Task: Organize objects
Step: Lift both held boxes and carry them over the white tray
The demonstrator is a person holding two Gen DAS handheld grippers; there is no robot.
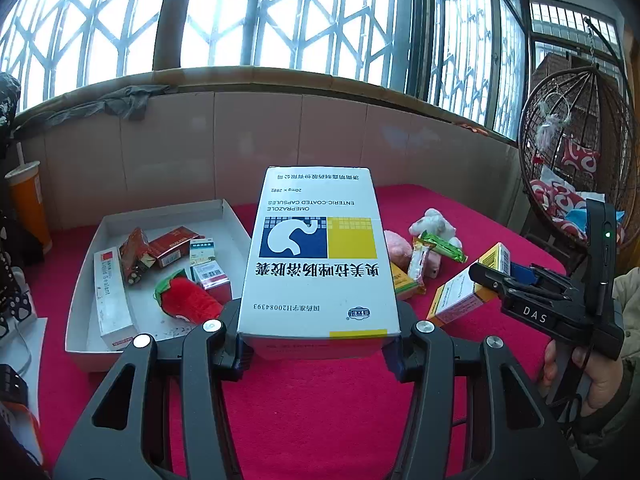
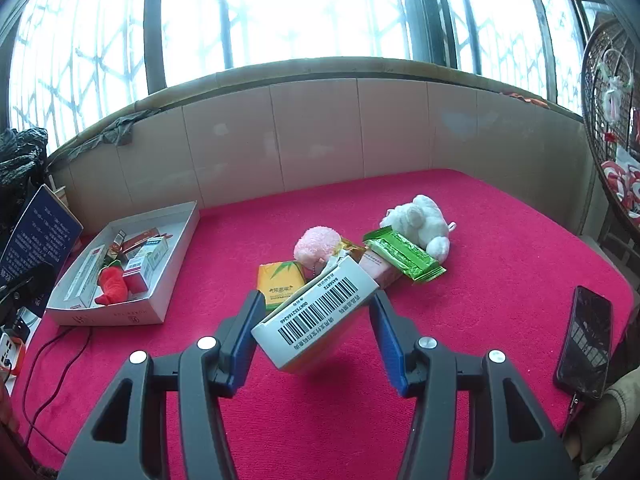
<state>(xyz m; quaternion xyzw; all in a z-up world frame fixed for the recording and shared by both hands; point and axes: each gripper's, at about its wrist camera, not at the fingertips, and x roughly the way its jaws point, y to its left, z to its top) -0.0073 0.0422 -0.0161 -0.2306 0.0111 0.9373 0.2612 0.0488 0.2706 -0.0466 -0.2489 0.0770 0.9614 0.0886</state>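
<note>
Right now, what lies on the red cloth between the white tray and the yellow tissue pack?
Nothing: in the right wrist view the red cloth is bare between the white tray and the yellow tissue pack.

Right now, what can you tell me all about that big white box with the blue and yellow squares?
The big white box looks like cardboard, a medicine carton. Its top face shows a blue square with a white stomach shape beside a yellow square, black Chinese characters, the words "Omeprazole Enteric-Coated Capsules", and a yellow patch at one corner. It looks closed and undented. The left tool clamps its near end from both sides, holding it above the red cloth, pointing away towards the window.
</note>
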